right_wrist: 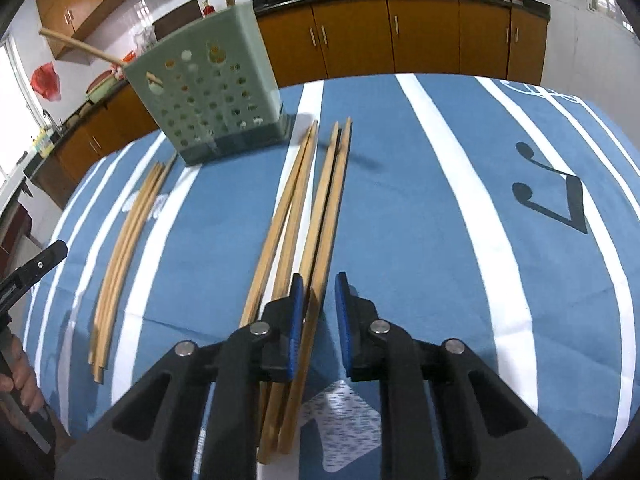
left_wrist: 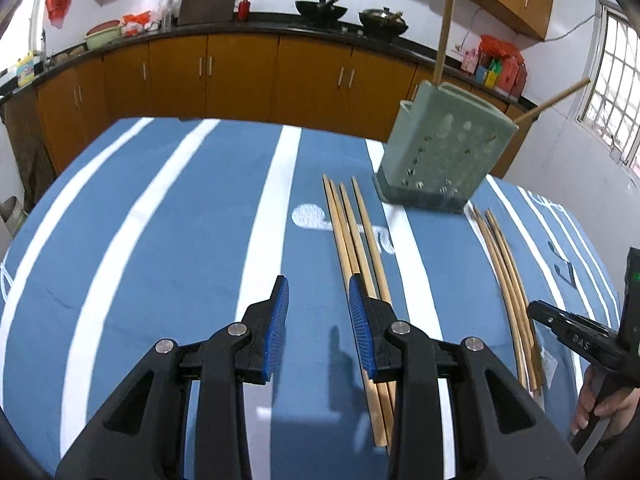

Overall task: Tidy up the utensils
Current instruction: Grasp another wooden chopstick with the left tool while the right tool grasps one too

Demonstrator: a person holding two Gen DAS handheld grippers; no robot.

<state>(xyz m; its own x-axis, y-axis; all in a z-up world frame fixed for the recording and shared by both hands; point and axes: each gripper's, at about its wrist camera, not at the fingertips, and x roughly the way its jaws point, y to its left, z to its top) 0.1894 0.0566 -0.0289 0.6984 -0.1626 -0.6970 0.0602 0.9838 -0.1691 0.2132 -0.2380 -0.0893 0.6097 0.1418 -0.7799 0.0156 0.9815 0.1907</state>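
A pale green perforated utensil holder (left_wrist: 444, 152) (right_wrist: 212, 92) stands on the blue striped tablecloth with two chopsticks (left_wrist: 445, 28) in it. Two bundles of several wooden chopsticks lie flat on the cloth. My left gripper (left_wrist: 318, 312) is open and empty, with its right finger over the left bundle (left_wrist: 352, 232). My right gripper (right_wrist: 318, 308) is open just above the right bundle (right_wrist: 316, 208), with the rightmost stick between its fingers. The left bundle also shows in the right wrist view (right_wrist: 128, 232), and the right bundle in the left wrist view (left_wrist: 508, 276).
The blue tablecloth (left_wrist: 160, 240) with white stripes covers the table. Wooden kitchen cabinets and a dark counter with woks (left_wrist: 320, 10) run behind it. The right gripper shows at the left wrist view's right edge (left_wrist: 576, 336).
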